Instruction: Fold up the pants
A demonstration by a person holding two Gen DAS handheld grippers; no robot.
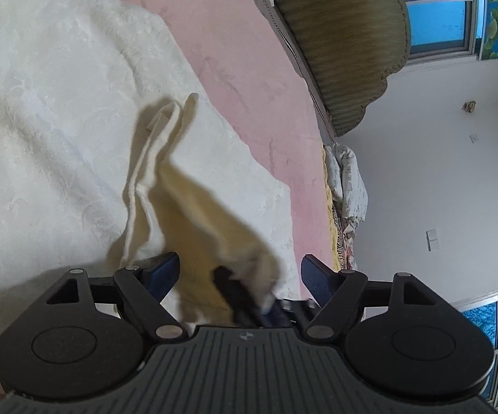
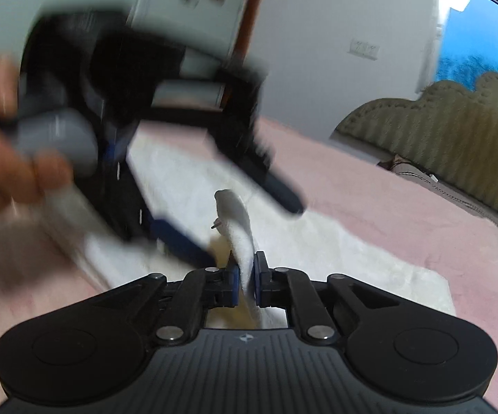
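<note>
Right gripper (image 2: pixel 245 274): fingers clamped on pale cream fabric pants (image 2: pixel 240 220), lower centre.
Left gripper (image 1: pixel 240 272): fingers spread wide, pants draped between.
Bed (image 1: pixel 249 51): pink cover, upper centre.

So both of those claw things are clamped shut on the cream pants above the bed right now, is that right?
Not quite. Only the right gripper is clamped shut on the cream pants, as the right wrist view shows. The left gripper has its jaws wide open, with the cloth hanging between them above the bed.
</note>
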